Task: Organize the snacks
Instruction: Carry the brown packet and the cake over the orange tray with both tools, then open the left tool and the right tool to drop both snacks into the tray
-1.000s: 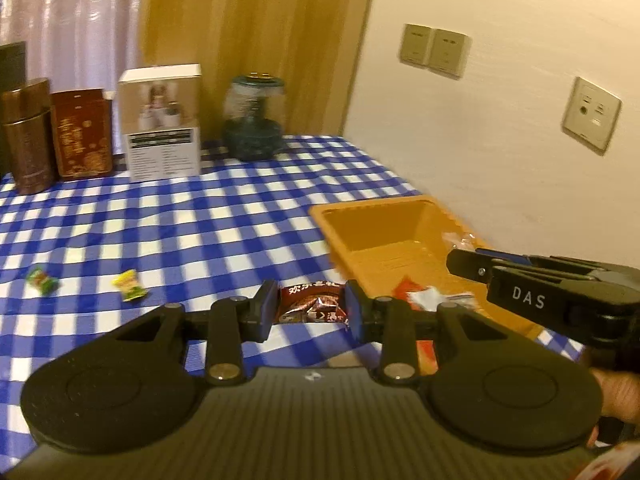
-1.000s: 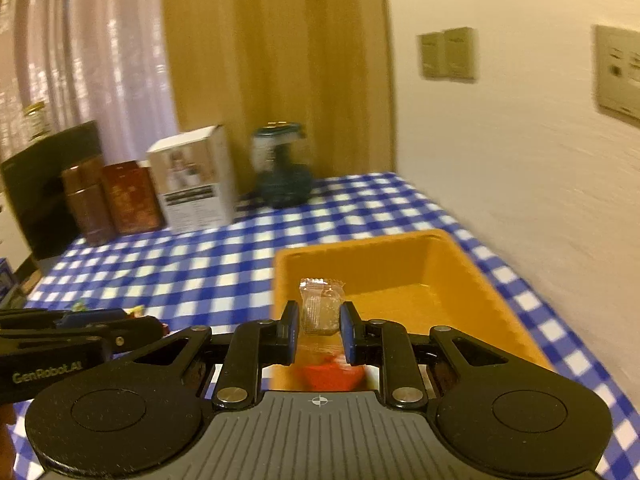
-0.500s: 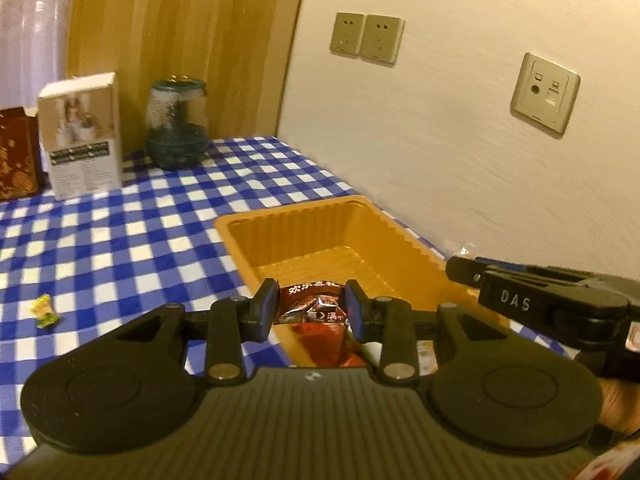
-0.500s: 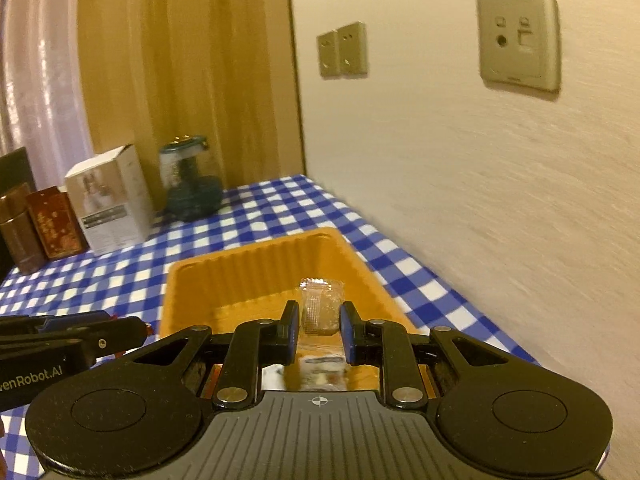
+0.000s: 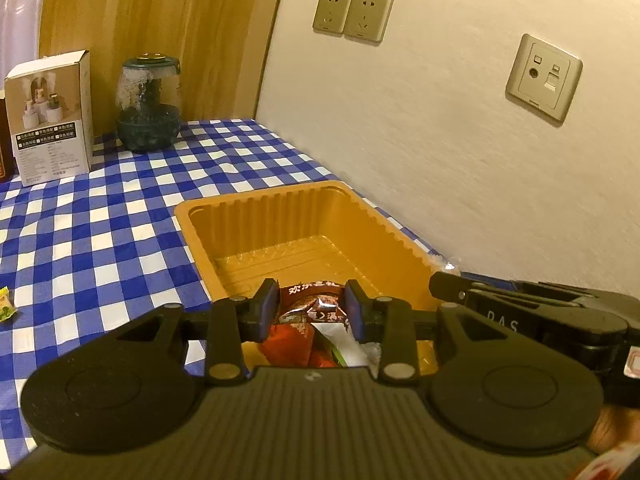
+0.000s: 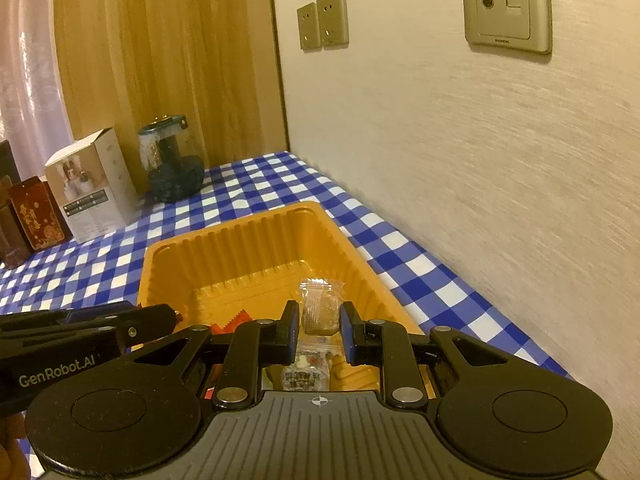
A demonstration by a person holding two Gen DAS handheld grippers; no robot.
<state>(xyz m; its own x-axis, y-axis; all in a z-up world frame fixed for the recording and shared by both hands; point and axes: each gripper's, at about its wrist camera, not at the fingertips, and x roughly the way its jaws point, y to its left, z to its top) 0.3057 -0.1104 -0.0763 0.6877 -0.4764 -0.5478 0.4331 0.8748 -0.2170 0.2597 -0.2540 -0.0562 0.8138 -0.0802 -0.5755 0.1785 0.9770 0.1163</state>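
Snacks: left gripper (image 5: 311,312) clamps brown packet (image 5: 314,302), right gripper (image 6: 319,328) clamps clear candy (image 6: 318,306), both over orange tray (image 5: 248,210). Advise release low, inside walls.

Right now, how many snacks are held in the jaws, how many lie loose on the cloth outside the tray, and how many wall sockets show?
Snacks held in jaws: 2, a brown packet in the left gripper, a clear packet in the right gripper.
Snacks loose on the cloth: 1, a yellow-green candy.
Wall sockets: 3.
Total: 6.
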